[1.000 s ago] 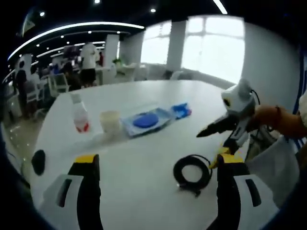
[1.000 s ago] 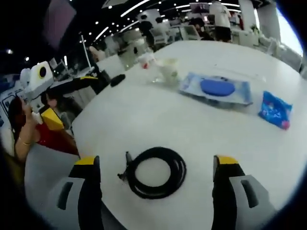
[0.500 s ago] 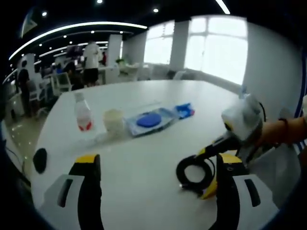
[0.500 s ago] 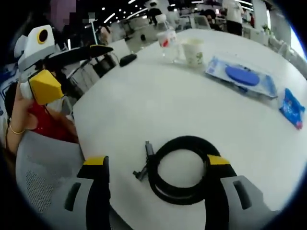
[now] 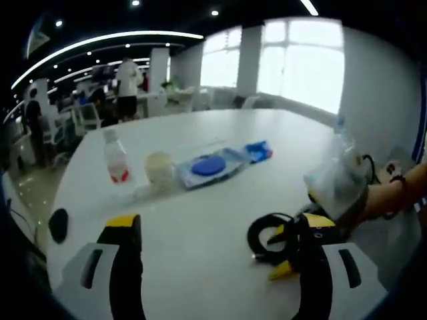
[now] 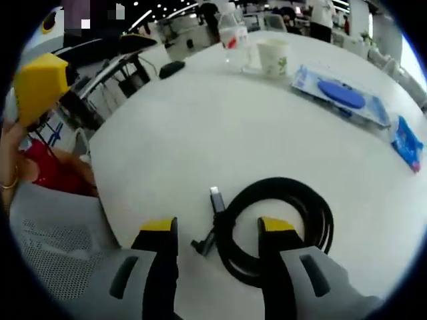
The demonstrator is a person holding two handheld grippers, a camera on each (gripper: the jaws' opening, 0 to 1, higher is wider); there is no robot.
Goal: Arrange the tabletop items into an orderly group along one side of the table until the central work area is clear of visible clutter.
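A coiled black cable (image 6: 283, 223) lies near the edge of the white table (image 6: 200, 133). My right gripper (image 6: 219, 230) hangs low over it, open but narrowed, its jaws straddling the coil's near strand and the plug ends (image 6: 213, 197). In the left gripper view the cable (image 5: 267, 235) lies at the right, and the right gripper (image 5: 277, 252) reaches in over it with its yellow tips on either side of the coil. My left gripper (image 5: 217, 230) stands wide open above bare table with nothing between its jaws.
Farther back stand a clear bottle (image 5: 115, 157) and a paper cup (image 5: 159, 170), beside a flat pack with a blue disc (image 5: 210, 165) and a small blue packet (image 5: 259, 151). A black mouse (image 5: 59, 225) lies at the left edge. A grey chair (image 6: 53, 227) stands beside the table.
My right gripper has dropped down onto the cable and its jaws have narrowed around the coil's strand. The left gripper has stayed open and nearly still.
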